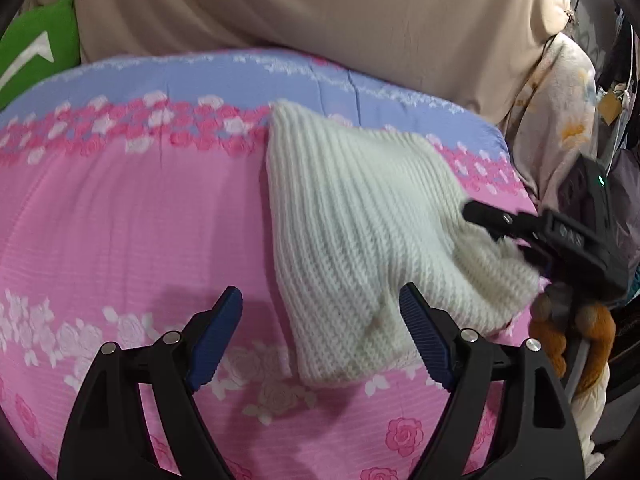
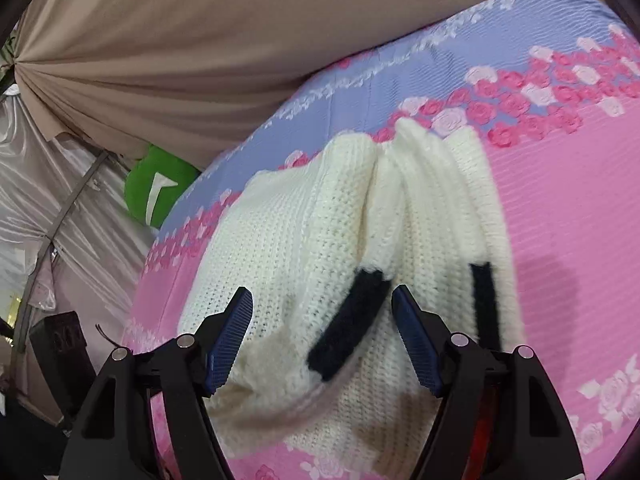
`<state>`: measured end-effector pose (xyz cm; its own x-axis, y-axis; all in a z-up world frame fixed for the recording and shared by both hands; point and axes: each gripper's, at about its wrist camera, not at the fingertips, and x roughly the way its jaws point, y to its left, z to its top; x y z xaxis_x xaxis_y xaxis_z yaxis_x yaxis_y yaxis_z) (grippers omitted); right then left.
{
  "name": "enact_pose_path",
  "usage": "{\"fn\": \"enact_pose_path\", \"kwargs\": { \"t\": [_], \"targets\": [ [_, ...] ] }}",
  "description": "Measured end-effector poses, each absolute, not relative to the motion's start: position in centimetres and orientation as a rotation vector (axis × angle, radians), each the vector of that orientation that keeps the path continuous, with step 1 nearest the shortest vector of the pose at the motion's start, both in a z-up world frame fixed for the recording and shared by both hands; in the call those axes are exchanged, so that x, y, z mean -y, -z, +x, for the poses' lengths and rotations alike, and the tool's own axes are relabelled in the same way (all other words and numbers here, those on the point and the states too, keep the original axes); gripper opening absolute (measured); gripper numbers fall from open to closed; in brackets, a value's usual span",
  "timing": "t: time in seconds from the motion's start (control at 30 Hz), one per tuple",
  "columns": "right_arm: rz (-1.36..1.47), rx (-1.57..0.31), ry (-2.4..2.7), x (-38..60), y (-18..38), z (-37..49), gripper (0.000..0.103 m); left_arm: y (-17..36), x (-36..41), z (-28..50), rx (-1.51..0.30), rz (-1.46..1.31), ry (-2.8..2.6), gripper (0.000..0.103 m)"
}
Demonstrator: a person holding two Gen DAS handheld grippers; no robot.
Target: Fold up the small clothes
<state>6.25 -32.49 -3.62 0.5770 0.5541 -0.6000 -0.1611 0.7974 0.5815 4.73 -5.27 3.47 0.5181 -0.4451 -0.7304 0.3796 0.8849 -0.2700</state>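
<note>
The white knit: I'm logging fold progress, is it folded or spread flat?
Partly folded: the white knit lies bunched in ridges on the pink bedsheet, not flat.

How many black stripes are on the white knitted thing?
2. In the right wrist view, one black stripe slants between the hand-held gripper's fingers; the other black stripe runs down the white knit further right. More may hide under folds.

Ribbed knit garment (image 1: 360, 216); seemingly crinkled cotton bedsheet (image 1: 132, 216)
</note>
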Motion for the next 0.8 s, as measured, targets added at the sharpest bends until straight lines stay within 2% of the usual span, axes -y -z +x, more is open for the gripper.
{"fn": "enact_pose_path", "kwargs": {
  "t": [0.03, 0.07, 0.2, 0.33, 0.4, 0.43, 0.57, 0.73, 0.8],
  "targets": [
    [0.489, -0.86, -0.459, 32.1, 3.4, 6.4, 0.028, -3.2, 5.6, 4.7, -0.908, -0.07, 0.502, 0.078],
    [0.492, -0.83, -0.487, 32.2, 2.6, 6.1, 0.022, -2.9, 6.0, 4.6, -0.915, -0.056, 0.506, 0.078],
    [0.527, -0.643, -0.54, 35.5, -0.3, 3.1, 0.02, -2.9, 6.8, 4.1, -0.905, -0.053, 0.543, 0.078],
    [0.443, -0.82, -0.258, 38.0, 4.9, 5.0, 0.023, -1.6, 8.3, 4.9, -0.918, 0.002, 0.517, 0.078],
    [0.534, -0.773, -0.309, 38.9, 4.4, 3.4, 0.027, -0.8, 8.6, 5.4, -0.947, -0.003, 0.52, 0.079],
    [0.524, -0.742, -0.292, 38.8, 3.5, 2.4, 0.034, -0.7, 8.6, 5.4, -0.957, -0.008, 0.517, 0.079],
    [0.425, -0.624, -0.241, 38.2, 0.2, -1.8, 0.048, -2.0, 7.9, 4.4, -0.924, -0.035, 0.535, 0.078],
    [0.378, -0.633, -0.37, 36.1, 0.4, -3.5, 0.067, -4.3, 7.9, 3.2, -0.868, -0.044, 0.569, 0.081],
    [0.336, -0.683, -0.352, 35.1, 2.3, -2.7, 0.065, -3.7, 8.7, 3.1, -0.886, -0.015, 0.576, 0.081]
  ]
}}
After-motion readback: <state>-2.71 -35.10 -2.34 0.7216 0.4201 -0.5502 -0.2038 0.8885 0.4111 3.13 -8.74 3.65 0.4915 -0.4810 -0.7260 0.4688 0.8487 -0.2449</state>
